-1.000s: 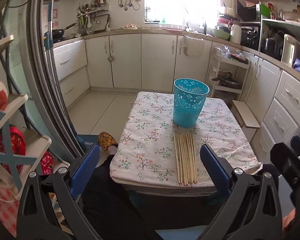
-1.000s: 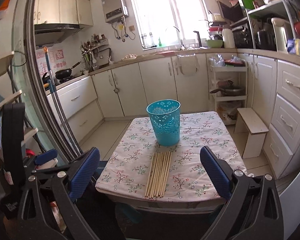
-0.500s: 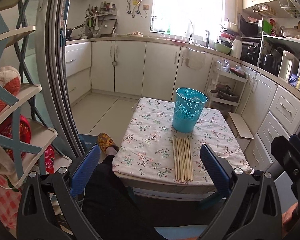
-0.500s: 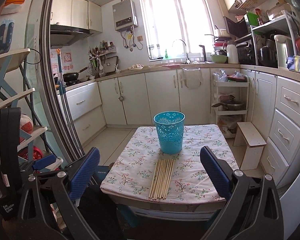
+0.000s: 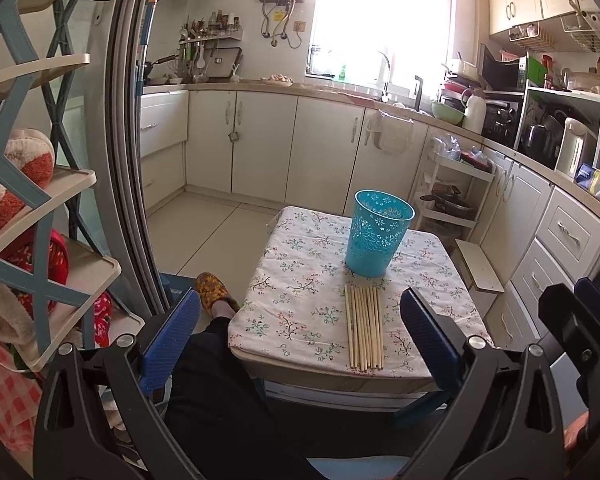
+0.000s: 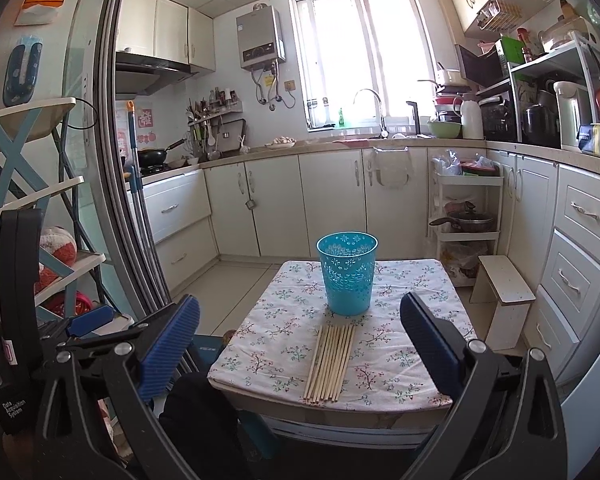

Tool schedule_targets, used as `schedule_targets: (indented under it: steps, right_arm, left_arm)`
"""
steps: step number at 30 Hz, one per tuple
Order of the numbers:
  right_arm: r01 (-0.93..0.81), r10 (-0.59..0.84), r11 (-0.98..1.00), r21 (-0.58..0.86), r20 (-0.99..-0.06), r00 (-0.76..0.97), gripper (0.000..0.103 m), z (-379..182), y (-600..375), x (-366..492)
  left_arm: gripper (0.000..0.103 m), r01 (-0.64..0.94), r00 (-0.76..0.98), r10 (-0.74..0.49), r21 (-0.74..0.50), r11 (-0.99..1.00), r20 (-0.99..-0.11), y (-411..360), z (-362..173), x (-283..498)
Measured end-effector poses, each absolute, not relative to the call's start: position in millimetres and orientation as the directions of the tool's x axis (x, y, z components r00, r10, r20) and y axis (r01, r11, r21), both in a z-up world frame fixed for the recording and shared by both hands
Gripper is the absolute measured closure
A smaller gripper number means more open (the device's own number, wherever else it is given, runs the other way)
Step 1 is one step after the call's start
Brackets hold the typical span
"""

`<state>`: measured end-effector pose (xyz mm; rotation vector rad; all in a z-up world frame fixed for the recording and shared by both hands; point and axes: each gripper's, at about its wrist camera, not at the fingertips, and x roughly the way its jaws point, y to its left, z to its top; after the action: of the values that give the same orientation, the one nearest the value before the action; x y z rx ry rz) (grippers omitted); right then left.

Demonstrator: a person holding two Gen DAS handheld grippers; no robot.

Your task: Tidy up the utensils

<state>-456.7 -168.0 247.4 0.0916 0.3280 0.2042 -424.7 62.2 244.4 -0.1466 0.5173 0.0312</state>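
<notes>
The chopsticks [image 5: 365,328] lie side by side on the flowery table [image 5: 300,304] — right in front of the upright blue cup [image 5: 378,234]. Left gripper [image 5: 300,344] and right gripper [image 6: 300,344] hang back, jaws wide, holding nothing.

Surface [image 5: 300,320]: small, low, square; stands on the tiled kitchen floor [image 5: 212,232].
Cover: white cloth [image 6: 284,320] with a floral sprig print; spreads over the whole top, edges reaching the rim.
Far half: turquoise perforated plastic cup [image 5: 379,238]; upright, mouth open upward, base on the cloth, roughly centred side to side.
Near half: row of pale wooden chopsticks [image 5: 365,327]; flat, side by side, parallel, lengthwise from just in front of the cup to the near edge.
Cup to chopsticks: far tips just beside the cup's base; contact unclear.
Rest of the cloth: bare on either side.
</notes>
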Motion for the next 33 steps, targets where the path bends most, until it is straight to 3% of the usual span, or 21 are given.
schedule_targets:
  steps: [33]
  right_arm:
    - [-0.2, 0.22, 0.975, 0.1, -0.281, 0.934, 0.007, 253.7, -165.4, -468.8]
  left_arm:
    - [0.007, -0.079, 0.893, 0.009, -0.137, 0.987, -0.45, 64.1, 252.4, -443.8]
